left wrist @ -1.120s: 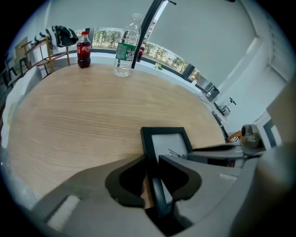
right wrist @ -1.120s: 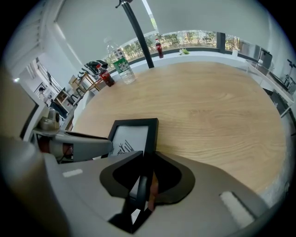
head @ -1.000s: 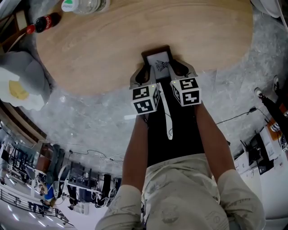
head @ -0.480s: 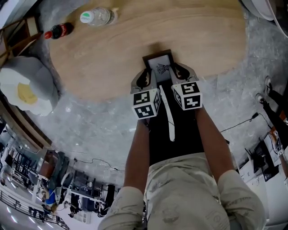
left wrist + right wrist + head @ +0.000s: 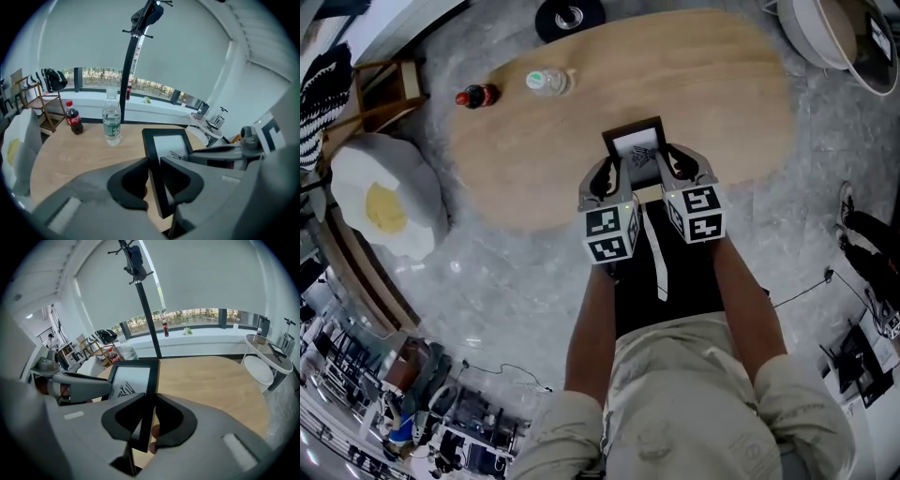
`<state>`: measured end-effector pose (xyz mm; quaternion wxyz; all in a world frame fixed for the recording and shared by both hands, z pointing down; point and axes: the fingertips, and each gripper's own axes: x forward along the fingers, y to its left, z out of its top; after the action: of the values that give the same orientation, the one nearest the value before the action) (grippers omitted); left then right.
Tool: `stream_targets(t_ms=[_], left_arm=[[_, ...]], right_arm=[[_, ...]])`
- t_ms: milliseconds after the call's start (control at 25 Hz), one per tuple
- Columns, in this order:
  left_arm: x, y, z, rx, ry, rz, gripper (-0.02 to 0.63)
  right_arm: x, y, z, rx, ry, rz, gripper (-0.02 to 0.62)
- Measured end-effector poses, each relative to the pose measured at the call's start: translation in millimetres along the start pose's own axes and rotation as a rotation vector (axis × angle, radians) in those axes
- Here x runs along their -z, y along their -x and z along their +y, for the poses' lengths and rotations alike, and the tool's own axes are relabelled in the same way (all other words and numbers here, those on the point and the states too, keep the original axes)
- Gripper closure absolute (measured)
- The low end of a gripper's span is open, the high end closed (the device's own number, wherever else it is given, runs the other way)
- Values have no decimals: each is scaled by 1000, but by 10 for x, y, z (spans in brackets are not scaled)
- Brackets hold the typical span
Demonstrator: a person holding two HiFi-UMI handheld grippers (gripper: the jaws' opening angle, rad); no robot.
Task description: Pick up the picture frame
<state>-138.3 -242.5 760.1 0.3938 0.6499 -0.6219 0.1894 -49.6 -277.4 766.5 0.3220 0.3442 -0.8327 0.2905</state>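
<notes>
A black picture frame [image 5: 636,147] with a white sheet and a small dark drawing hangs above the near edge of the oval wooden table [image 5: 712,103]. My left gripper [image 5: 612,175] is shut on its left border and my right gripper [image 5: 669,163] on its right border. In the left gripper view the frame [image 5: 165,143] runs upright between the dark pads, with the left gripper [image 5: 153,177] clamped on its edge. From the other side, the right gripper [image 5: 149,416] pinches the frame [image 5: 133,379] the same way. The frame's lower edge is hidden behind the jaws.
A cola bottle [image 5: 476,96] and a clear water bottle [image 5: 548,82] stand at the table's far left. An egg-shaped cushion [image 5: 384,202] lies on a seat at the left. A black stand base [image 5: 570,16] sits beyond the table, and a white round table [image 5: 834,33] at the upper right.
Both grippers have risen together with the frame held between them, lifting it off the table. The table now looks smaller and farther below.
</notes>
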Motion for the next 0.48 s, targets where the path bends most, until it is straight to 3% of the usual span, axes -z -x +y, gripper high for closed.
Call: stream_targets(t_ms=[480], left_arm=[[-1307, 668, -275, 3, -134, -238, 514]], right_arm=[[-1290, 729, 157, 44, 72, -250, 522]])
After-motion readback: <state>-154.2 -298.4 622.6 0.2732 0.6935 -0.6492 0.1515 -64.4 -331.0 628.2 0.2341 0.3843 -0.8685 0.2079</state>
